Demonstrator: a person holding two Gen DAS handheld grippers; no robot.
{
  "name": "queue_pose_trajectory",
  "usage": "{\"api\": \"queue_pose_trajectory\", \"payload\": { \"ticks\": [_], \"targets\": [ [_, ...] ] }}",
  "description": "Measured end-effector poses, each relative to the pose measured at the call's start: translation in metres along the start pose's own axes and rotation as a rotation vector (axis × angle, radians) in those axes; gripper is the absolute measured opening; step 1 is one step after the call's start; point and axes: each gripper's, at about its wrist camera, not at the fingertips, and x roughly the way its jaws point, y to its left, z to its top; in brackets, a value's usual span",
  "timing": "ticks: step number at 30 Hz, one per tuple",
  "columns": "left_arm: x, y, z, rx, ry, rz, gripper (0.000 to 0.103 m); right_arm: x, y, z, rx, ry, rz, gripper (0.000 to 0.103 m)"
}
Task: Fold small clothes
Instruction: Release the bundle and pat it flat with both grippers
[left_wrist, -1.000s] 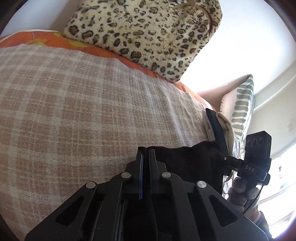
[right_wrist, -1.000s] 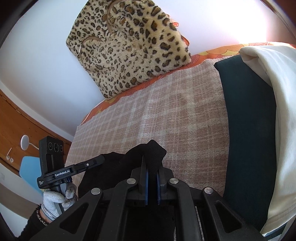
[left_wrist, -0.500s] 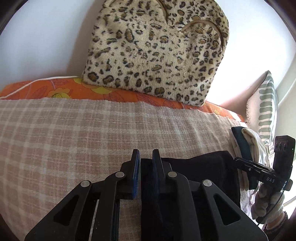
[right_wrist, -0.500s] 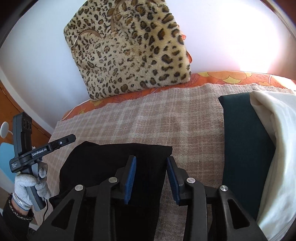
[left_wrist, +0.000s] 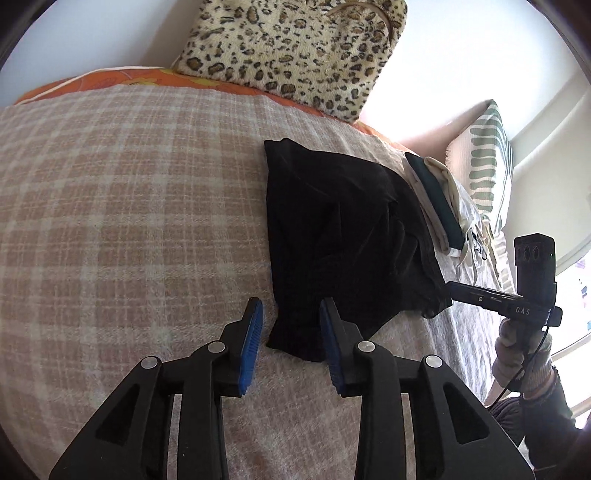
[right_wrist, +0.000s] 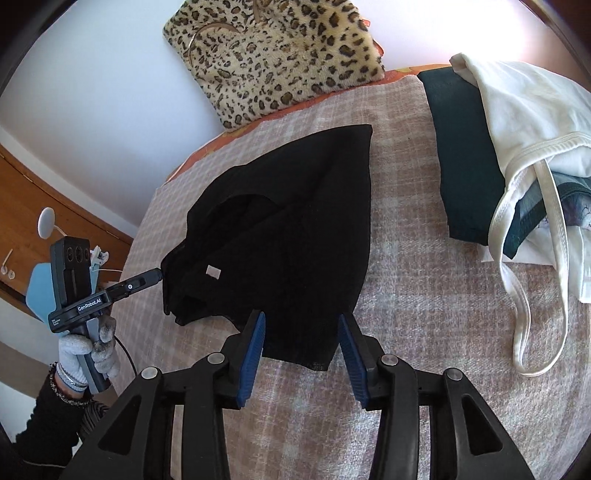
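Observation:
A black garment (left_wrist: 343, 236) lies loosely folded on the checked blanket (left_wrist: 129, 221). My left gripper (left_wrist: 291, 332) hovers at its near corner. Its jaws are opening, and the corner lies between the blue pads (left_wrist: 251, 339) without being pressed. In the right wrist view the same garment (right_wrist: 295, 221) lies ahead with a small white label showing. My right gripper (right_wrist: 301, 332) has its jaws opening too, with the other near corner of the cloth loose between them. Each gripper also shows from the side in the other's view, the right gripper (left_wrist: 452, 286) and the left gripper (right_wrist: 157, 275), both at the garment's edge.
A leopard-print cushion (right_wrist: 273, 55) leans on the wall at the back. A pile of dark green clothes (right_wrist: 465, 155) and white clothes (right_wrist: 528, 122) lies to the right of the garment. A striped pillow (left_wrist: 487, 162) stands beyond it. Gloved hands (right_wrist: 85, 350) hold both tools.
Both grippers were shut on the black garment's corners and have opened. They have pulled back towards me, and the garment now lies released on the blanket.

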Motion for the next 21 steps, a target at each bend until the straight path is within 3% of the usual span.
{"api": "queue_pose_trajectory", "payload": {
  "ticks": [5, 8, 9, 10, 11, 12, 16, 19, 21],
  "targets": [
    [0.003, 0.003, -0.007, -0.025, 0.003, 0.006, 0.031, 0.016, -0.006, -0.007, 0.043, 0.041, -0.008, 0.045],
    [0.006, 0.002, -0.006, -0.023, -0.009, -0.008, 0.031, 0.018, -0.005, -0.002, 0.046, 0.036, 0.024, 0.012],
    [0.007, 0.0, -0.005, -0.011, -0.014, -0.01, 0.028, 0.018, -0.006, 0.0, 0.058, 0.034, 0.035, 0.005],
    [0.008, -0.003, -0.005, 0.008, -0.013, -0.008, 0.028, 0.017, -0.006, 0.001, 0.061, 0.031, 0.045, 0.004],
    [0.009, -0.006, -0.006, 0.028, -0.012, -0.005, 0.013, 0.015, -0.004, 0.001, 0.054, 0.027, 0.056, 0.003],
    [0.009, -0.009, -0.006, 0.046, -0.011, -0.002, 0.009, 0.01, -0.002, 0.002, 0.04, 0.02, 0.063, 0.003],
    [-0.002, -0.016, -0.011, 0.098, -0.036, 0.0, 0.009, -0.017, 0.003, 0.001, -0.001, -0.016, 0.116, 0.003],
    [-0.007, -0.016, -0.017, 0.097, -0.041, -0.005, 0.009, -0.018, 0.001, -0.001, -0.059, 0.003, 0.009, 0.005],
    [-0.006, -0.016, -0.02, 0.095, -0.027, -0.016, 0.009, -0.011, 0.002, -0.002, -0.098, 0.04, -0.061, 0.023]
  ]
}}
